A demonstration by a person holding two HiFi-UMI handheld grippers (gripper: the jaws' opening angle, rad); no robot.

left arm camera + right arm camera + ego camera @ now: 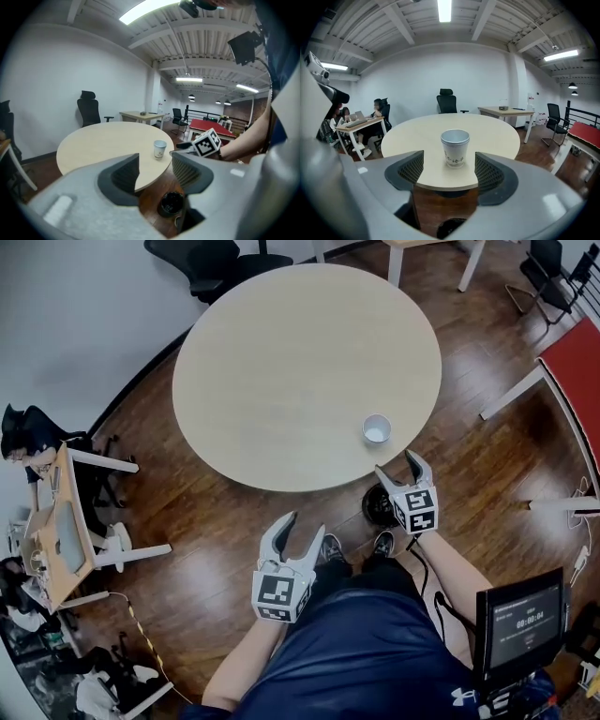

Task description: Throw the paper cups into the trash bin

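One white paper cup point(377, 429) stands upright near the front right edge of the round table point(281, 362). My right gripper point(404, 466) is open just in front of the cup, off the table's edge, nothing between its jaws. In the right gripper view the paper cup point(455, 147) stands centred beyond the jaws of the right gripper point(449, 172). My left gripper point(299, 533) is open over the floor, short of the table, empty. In the left gripper view the cup point(160, 149) shows beyond the left gripper point(155, 172). A black trash bin point(378, 506) sits on the floor under the table's edge, also seen as the bin point(172, 203).
An office chair point(211, 261) stands behind the table. A desk point(61, 526) with people seated at it is at the left. A red table point(577, 367) is at the right. A small monitor point(521, 622) hangs at my right side. The floor is dark wood.
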